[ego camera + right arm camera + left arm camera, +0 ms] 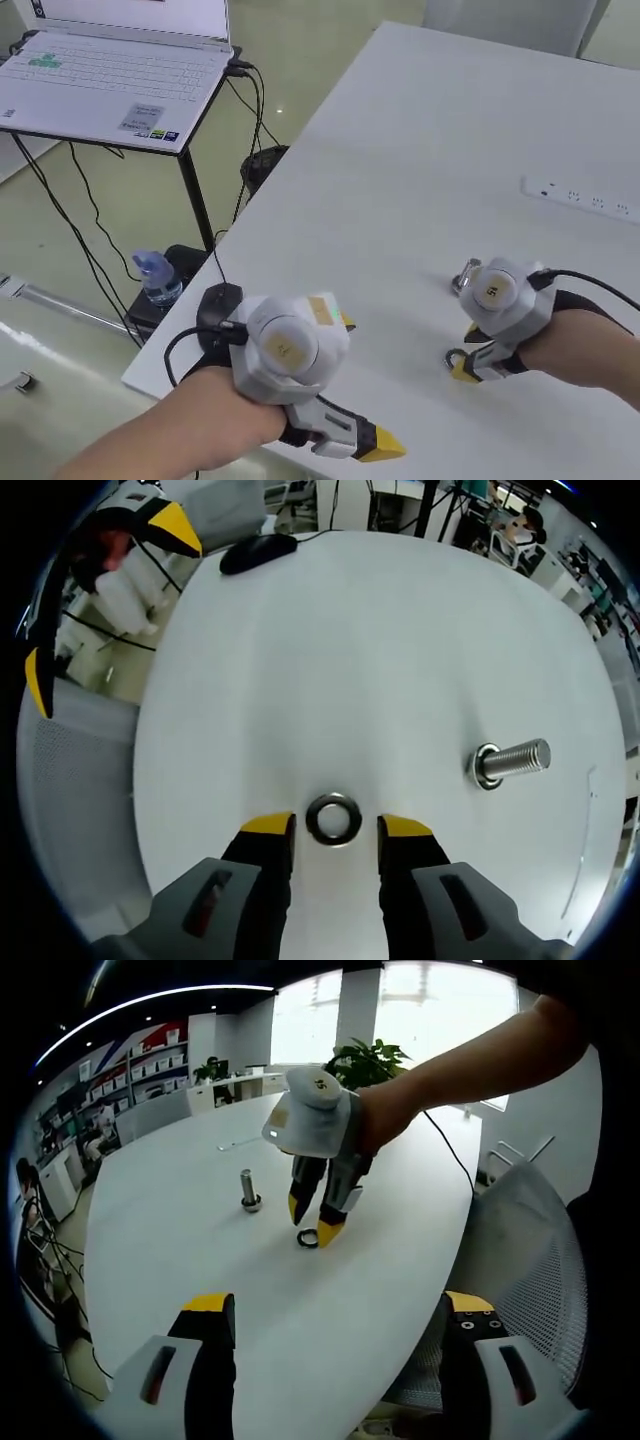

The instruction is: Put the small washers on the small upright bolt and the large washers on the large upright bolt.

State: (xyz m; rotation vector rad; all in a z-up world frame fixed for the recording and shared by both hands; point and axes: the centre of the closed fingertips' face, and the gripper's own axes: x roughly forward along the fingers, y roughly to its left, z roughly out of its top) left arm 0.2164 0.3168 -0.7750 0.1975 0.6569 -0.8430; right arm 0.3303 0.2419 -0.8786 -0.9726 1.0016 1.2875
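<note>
Lying flat, the washer (333, 819) sits ungripped between the right tongs' (336, 827) parted tips; the left tongs (338, 1303) gape empty.

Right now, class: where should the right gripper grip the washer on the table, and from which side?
Probably its outer rim, from above: the washer lies flat on the table, centred between the open jaws of the right gripper, which can close on opposite edges.
</note>
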